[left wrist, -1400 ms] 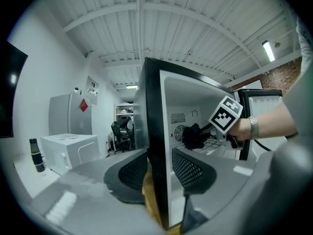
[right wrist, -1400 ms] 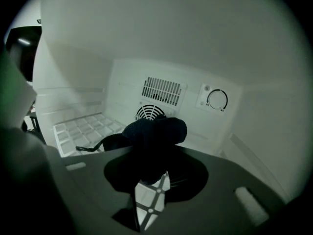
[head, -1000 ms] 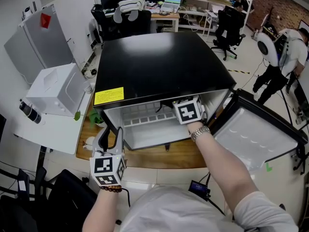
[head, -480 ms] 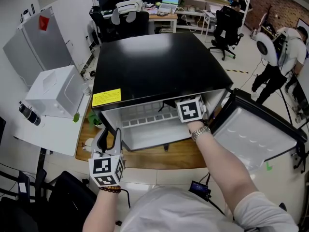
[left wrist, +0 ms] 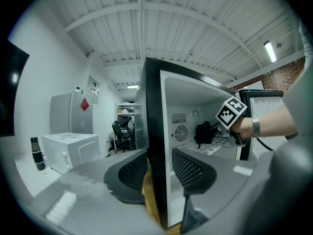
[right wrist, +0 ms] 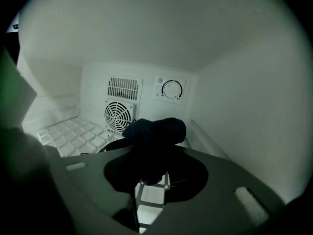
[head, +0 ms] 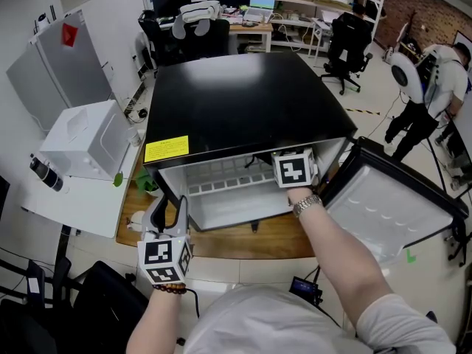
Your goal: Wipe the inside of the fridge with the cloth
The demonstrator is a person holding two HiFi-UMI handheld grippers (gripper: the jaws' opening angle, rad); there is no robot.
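Black cloth, clamped in right hand-held gripper, clears fridge walls.

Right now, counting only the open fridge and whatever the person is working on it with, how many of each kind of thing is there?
Hand-held grippers: 2 (left hand-held gripper, right hand-held gripper)
Dark cloth: 1
Black fridge: 1
Total: 4

Even ceiling light fills the head view, laying a soft sheen on the black top of the fridge. In the left gripper view a tube lamp glows upper right; edges bow and darken. The right gripper view is dim, the cloth nearly a silhouette.
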